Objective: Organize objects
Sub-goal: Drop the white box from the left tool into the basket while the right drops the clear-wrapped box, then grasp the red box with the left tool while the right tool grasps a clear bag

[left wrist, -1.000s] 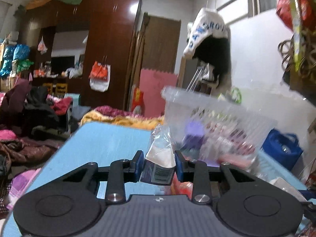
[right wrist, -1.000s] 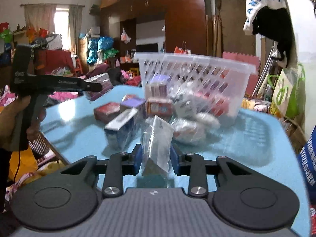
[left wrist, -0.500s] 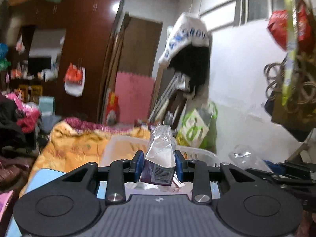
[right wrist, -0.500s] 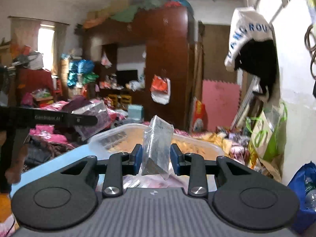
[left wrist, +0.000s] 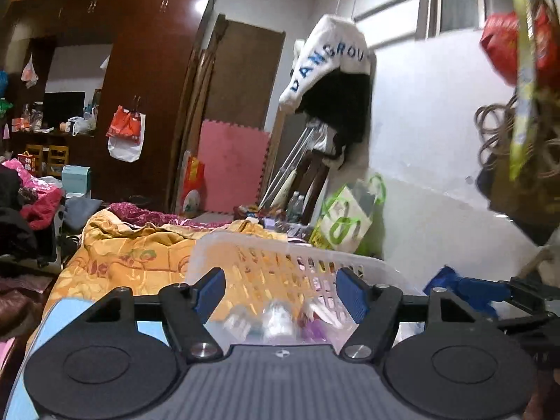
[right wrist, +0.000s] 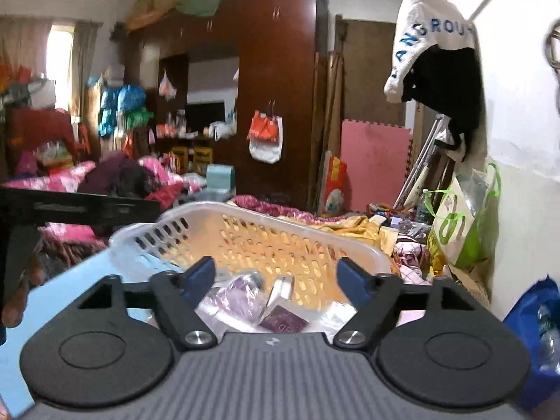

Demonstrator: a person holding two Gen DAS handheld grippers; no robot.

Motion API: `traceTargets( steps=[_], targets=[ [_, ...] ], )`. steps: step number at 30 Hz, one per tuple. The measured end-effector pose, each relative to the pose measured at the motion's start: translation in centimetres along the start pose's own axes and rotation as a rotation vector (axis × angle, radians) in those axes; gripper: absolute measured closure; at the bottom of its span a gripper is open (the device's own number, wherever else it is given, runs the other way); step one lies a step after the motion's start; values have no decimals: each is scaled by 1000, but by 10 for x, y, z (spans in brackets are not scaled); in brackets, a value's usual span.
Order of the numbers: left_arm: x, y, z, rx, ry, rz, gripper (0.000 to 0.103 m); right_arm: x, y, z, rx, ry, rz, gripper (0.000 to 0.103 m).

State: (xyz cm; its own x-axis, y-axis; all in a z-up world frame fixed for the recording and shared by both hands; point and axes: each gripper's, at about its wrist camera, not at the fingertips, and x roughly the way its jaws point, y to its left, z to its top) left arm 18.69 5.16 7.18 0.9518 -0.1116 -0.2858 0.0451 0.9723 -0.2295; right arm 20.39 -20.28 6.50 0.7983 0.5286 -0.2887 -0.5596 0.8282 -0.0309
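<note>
A white slotted basket is seen standing on a blue table, and small packets are seen lying inside it, below the tongs. In the right wrist view a purple wrapped packet, a dark maroon box and a pale upright one can be told apart through clear plastic; in the left wrist view the same contents are blurred into pale and purple shapes (nothing more can be made out there). The basket's far wall is shown against an orange quilt in both views.

The left gripper is held over the basket's near rim with its blue pads wide apart and nothing between them. The right gripper is likewise spread wide and empty above the packets. Only the right wrist view shows the left tool's black body at the left edge; only the left wrist view shows the right tool's blue pad at the right edge.
</note>
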Motion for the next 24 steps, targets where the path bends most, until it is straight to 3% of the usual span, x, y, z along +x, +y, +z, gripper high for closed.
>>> traceTargets(
  steps=[2,7,10,13,17,20,24],
  targets=[
    [-24,4,-16,8,-4,6,22,-18,3,-20,8,-12,40,4],
    [-67,19,-89,-22,42,28,21,-43,12,-83,83,-32,13,4],
    [-72,21,-115,-6,79,76,21,-47,16,-108,111,16,58,6],
    [-64,13,-115,29,96,70,21,-39,26,-106,23,65,29,17],
    [-56,7,-125,62,128,77,21,-22,23,-103,27,126,50,28],
    [-53,13,-132,58,147,95,21,-5,20,-108,18,213,45,33],
    [-50,16,-135,45,160,96,21,9,9,-109,103,258,111,33]
  ],
)
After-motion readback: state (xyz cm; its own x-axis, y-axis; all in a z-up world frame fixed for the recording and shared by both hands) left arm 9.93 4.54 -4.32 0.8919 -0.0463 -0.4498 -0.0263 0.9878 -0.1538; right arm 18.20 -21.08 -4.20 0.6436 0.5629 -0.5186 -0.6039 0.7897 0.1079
